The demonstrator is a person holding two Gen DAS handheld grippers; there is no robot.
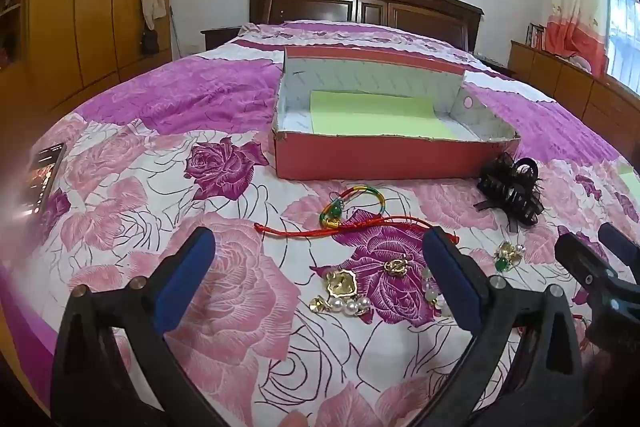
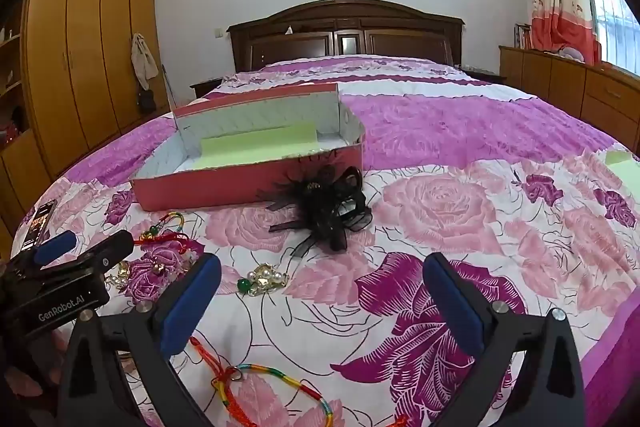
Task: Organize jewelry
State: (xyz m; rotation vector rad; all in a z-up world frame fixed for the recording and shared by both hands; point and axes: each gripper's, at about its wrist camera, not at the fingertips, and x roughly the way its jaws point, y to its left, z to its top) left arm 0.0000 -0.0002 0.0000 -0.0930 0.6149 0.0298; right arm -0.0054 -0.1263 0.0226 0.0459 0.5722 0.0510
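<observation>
An open red box [image 1: 380,157] with green paper inside sits on the floral bedspread; it also shows in the right wrist view [image 2: 224,193]. Before it lie a rainbow cord bracelet [image 1: 352,207], a red string [image 1: 340,230], gold and pearl pieces [image 1: 342,293], a green-stone brooch [image 1: 506,255] and a black lace hair clip [image 1: 510,193]. My left gripper [image 1: 316,271] is open and empty above the gold pieces. My right gripper [image 2: 320,301] is open and empty; the brooch [image 2: 262,281] lies just beyond its left finger, the clip [image 2: 328,209] farther ahead, and another rainbow bracelet [image 2: 276,393] beneath it.
A phone [image 1: 42,179] lies on the bed at the far left. A green paper sheet [image 2: 626,171] lies at the right edge. A wardrobe stands on the left, the headboard at the back, and low cabinets on the right.
</observation>
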